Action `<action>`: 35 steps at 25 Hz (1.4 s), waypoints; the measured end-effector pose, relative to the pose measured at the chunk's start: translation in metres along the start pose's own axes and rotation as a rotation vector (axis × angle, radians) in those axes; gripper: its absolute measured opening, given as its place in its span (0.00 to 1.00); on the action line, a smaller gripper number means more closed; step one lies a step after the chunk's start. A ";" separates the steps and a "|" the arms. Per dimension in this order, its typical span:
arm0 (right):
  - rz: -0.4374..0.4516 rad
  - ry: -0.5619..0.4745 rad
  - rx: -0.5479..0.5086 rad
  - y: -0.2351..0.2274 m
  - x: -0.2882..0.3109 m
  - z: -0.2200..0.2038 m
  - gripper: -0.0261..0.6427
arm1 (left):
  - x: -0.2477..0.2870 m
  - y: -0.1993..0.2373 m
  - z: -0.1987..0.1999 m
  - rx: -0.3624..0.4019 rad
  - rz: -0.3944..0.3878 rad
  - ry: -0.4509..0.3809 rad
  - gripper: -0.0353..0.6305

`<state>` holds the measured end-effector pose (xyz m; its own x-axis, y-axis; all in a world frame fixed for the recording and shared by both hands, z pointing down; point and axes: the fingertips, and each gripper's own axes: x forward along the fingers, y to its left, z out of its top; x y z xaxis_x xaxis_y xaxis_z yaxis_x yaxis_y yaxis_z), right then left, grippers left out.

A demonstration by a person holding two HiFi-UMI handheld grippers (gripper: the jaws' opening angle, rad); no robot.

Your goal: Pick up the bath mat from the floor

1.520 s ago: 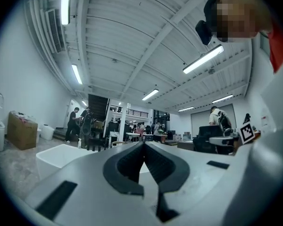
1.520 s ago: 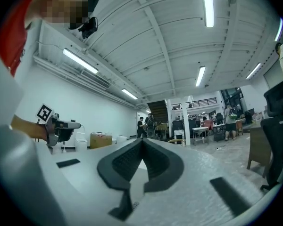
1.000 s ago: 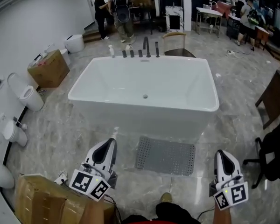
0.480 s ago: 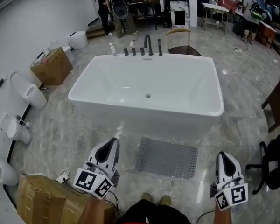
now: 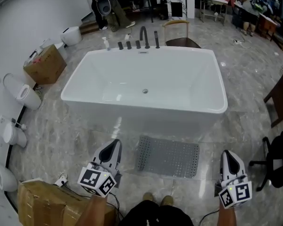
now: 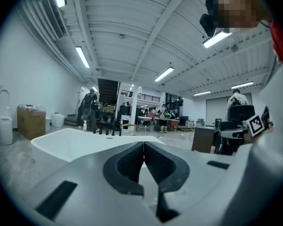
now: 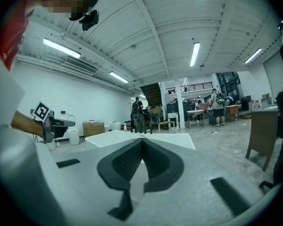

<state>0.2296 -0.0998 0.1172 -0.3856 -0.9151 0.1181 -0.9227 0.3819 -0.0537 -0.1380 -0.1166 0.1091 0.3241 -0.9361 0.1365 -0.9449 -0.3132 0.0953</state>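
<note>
Two hand-held grippers sit nearest, the left gripper (image 5: 115, 146) and the right gripper (image 5: 226, 155), each with jaws pressed together and empty. Between them, slightly farther, one grey rectangular perforated bath mat (image 5: 167, 156) lies flat on the glossy marble floor (image 5: 66, 135). Beyond it stands one smooth white bathtub (image 5: 141, 106)

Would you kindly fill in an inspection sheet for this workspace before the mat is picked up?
Surface: glossy grey marble-look floor.
Job's things: grey perforated bath mat lies flat in front of the white bathtub, untouched.
Clutter: cardboard box at left; toilets along the wall.
Grippers: left gripper and right gripper both shut, empty, either side of the mat.
Cables: thin dark cable below the left gripper.
Surroundings: wooden chair behind the tub; people at the far end.
</note>
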 end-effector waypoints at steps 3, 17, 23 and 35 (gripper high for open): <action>-0.016 0.029 0.004 -0.003 0.011 -0.020 0.04 | 0.011 0.011 -0.022 -0.012 -0.002 0.034 0.07; -0.086 0.171 0.023 -0.024 0.044 -0.123 0.04 | 0.057 0.047 -0.150 -0.037 -0.023 0.231 0.07; -0.099 0.201 0.034 -0.034 0.061 -0.174 0.04 | 0.079 0.061 -0.198 -0.044 -0.017 0.269 0.07; -0.127 0.232 0.050 -0.054 0.090 -0.279 0.05 | 0.121 0.079 -0.302 -0.042 -0.034 0.316 0.07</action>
<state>0.2436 -0.1671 0.4070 -0.2624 -0.8988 0.3513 -0.9647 0.2534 -0.0723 -0.1595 -0.2059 0.4307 0.3598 -0.8272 0.4315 -0.9327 -0.3302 0.1449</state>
